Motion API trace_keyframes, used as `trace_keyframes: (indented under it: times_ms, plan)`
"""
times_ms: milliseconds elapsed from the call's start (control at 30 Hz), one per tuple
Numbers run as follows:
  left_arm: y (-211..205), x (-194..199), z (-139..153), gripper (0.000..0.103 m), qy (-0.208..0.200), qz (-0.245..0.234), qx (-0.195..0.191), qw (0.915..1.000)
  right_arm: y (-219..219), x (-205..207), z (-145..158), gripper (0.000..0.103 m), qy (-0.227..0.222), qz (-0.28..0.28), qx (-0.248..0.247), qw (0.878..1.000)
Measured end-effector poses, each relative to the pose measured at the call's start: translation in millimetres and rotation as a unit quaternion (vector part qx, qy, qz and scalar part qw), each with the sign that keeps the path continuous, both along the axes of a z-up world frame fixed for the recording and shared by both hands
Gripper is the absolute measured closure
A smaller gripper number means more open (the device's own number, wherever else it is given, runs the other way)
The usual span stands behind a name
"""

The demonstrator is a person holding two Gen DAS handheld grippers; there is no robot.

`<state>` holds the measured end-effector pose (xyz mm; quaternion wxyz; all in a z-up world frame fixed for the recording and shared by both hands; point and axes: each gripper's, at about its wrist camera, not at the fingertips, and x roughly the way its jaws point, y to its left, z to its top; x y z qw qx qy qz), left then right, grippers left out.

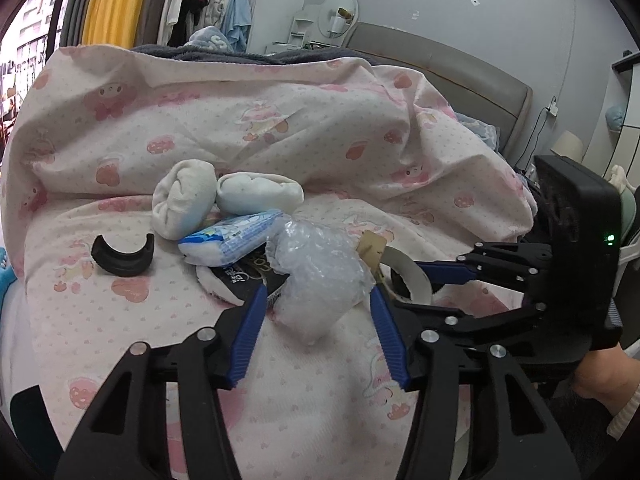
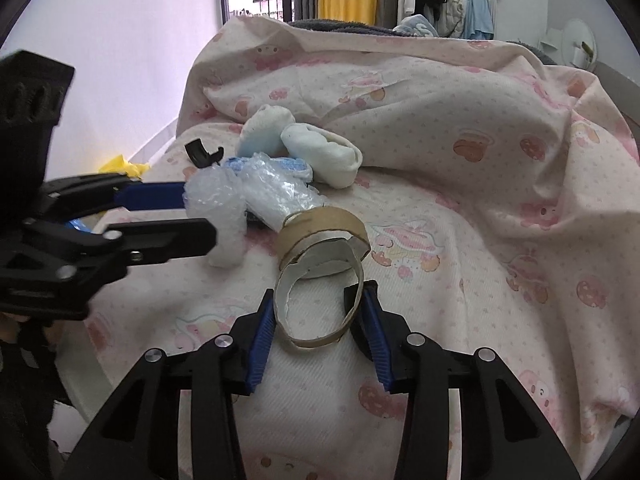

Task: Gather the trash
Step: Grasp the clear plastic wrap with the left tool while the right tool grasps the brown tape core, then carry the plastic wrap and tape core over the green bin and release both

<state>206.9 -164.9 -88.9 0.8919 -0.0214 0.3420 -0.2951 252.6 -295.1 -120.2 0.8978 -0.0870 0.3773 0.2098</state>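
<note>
The left gripper [image 1: 318,302] pinched a crumpled clear bubble-wrap wad [image 1: 320,272] between narrowed jaws. The right gripper [image 2: 320,300] clamped a torn brown cardboard tape ring [image 2: 320,272], jaws narrow, on the pink-printed quilt [image 2: 460,200].

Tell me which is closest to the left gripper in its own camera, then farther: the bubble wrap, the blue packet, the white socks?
1. Bubble wrap, between the left gripper's fingers.
2. Blue packet, just behind, leftward.
3. White socks, farthest back.

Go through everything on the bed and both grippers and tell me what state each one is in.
Left gripper: closed on the bubble wrap.
Right gripper: closed on the cardboard ring.
Cardboard ring: torn, squashed.
Bubble wrap: crumpled.
Socks: rolled up, lying loose.
Tissue pack: sealed, lying flat.
Black clip: lying loose.
</note>
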Motion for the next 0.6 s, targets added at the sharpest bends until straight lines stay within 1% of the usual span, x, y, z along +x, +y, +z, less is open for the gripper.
trace_keyframes:
  times_ms: [200, 333, 500, 600]
  plan:
    - [-7, 3, -5, 0.056, 0.008, -0.001, 0.003, 1.0000, -4, -6, 12, 0.059, 0.002, 0.004, 0.013, 1.000]
    - [-6, 4, -5, 0.061, 0.012, 0.004, -0.003, 0.9999, -12, -10, 23, 0.059, -0.004, 0.000, 0.031, 1.000]
    - [1, 0, 4, 0.062, 0.001, 0.008, -0.012, 0.9999, -17, -8, 38, 0.059, -0.013, -0.008, 0.072, 0.997]
    - [11, -4, 12, 0.062, -0.008, 0.014, -0.018, 0.9997, -11, -4, 45, 0.059, -0.017, -0.011, 0.092, 0.996]
